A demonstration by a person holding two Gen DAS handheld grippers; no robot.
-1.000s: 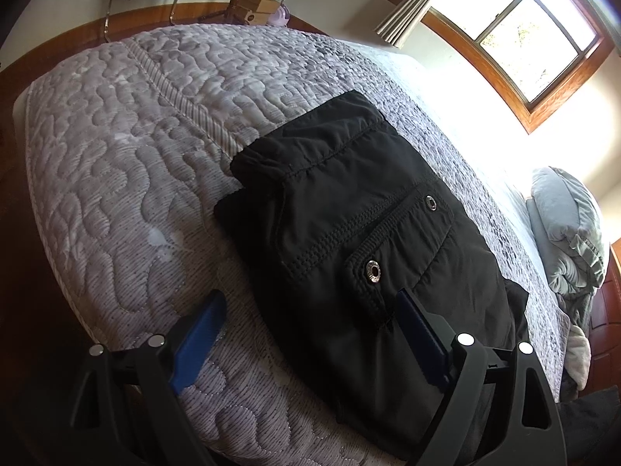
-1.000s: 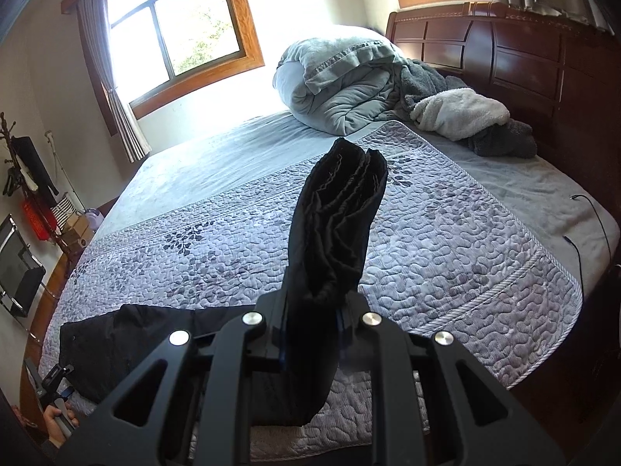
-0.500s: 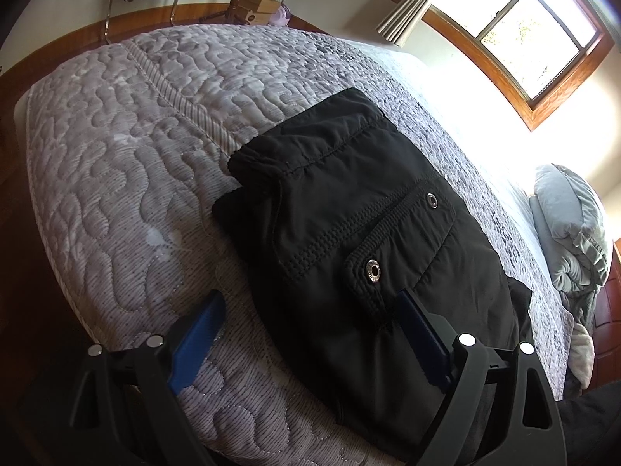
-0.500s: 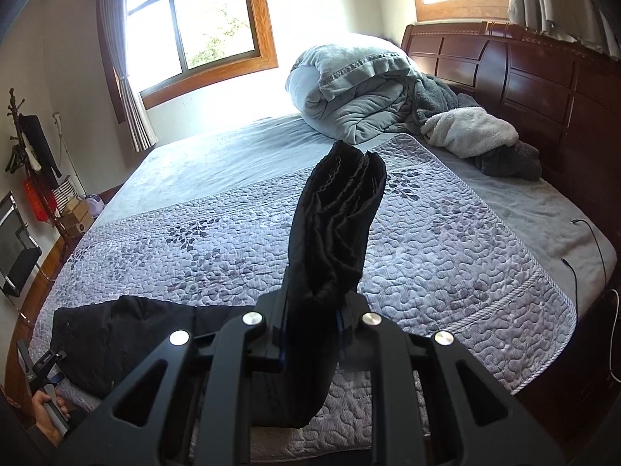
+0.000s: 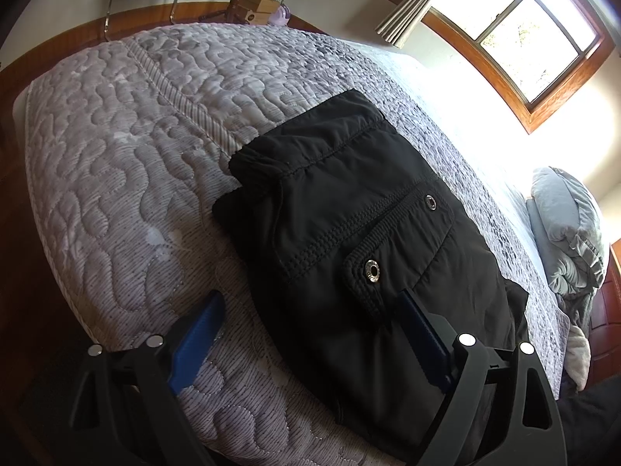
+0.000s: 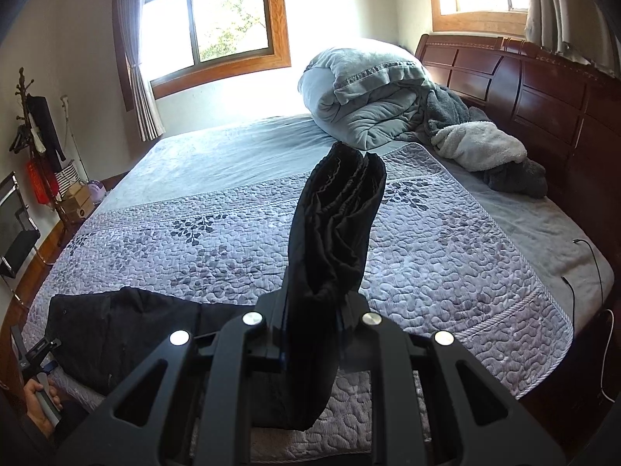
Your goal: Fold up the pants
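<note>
A quilted grey bedspread (image 6: 446, 264) is covering the bed, and the black pants (image 5: 349, 233) are lying across its near edge, waistband end flat with two snaps showing. The right gripper (image 6: 312, 320) is clamping the bunched leg end, which is standing up from its closed jaws. The left gripper (image 5: 306, 330) is hovering wide apart, gripping nothing, one finger over the fabric. A rumpled duvet (image 6: 368, 93) is sitting by the headboard.

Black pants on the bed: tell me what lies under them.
Under the black pants lies the grey quilted bedspread, visible around them. The covered patch cannot be seen. The right gripper lifts the leg ends clear.
</note>
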